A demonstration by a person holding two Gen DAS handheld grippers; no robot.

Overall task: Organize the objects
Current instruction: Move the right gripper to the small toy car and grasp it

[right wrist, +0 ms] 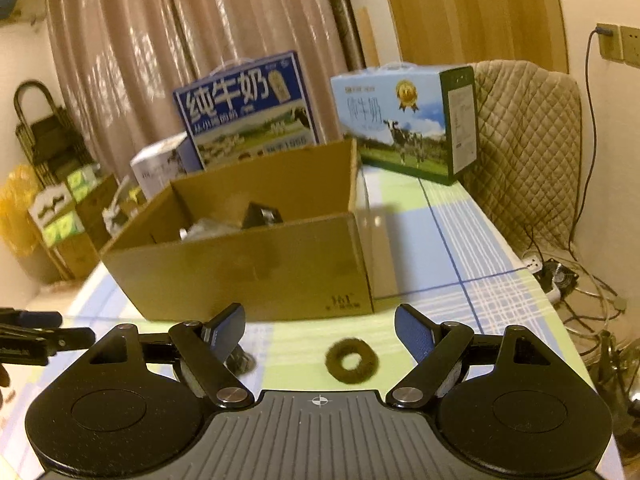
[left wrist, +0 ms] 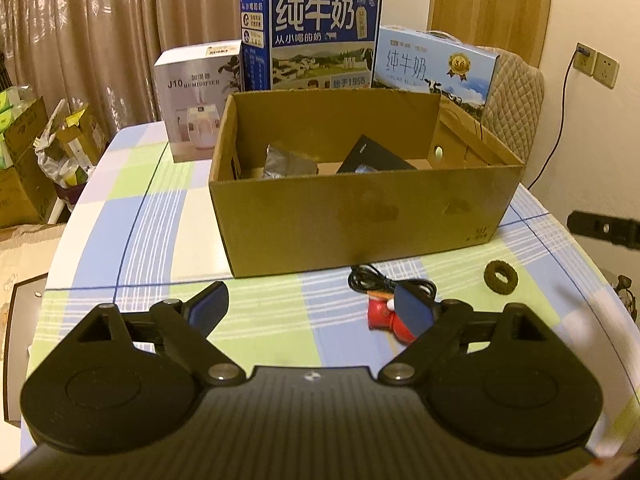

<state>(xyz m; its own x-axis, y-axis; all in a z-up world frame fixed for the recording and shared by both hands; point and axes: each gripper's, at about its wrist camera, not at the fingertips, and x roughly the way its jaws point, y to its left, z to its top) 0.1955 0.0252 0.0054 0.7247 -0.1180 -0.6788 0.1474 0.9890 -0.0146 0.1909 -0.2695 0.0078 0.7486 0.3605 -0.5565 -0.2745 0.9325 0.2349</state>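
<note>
Between the spread fingers of the right gripper lies a ring; next, close, then lift toward the box at twelve o'clock; left gripper gapes empty.

A cardboard box stands on the table, with a humidifier carton behind it to the left and two milk cartons behind it to the centre and right. Before the box lie a coiled cable, a small figurine just beside it, and a ring well off to their right. Inside the box sit what seem to be a pouch and a flat case.
</note>
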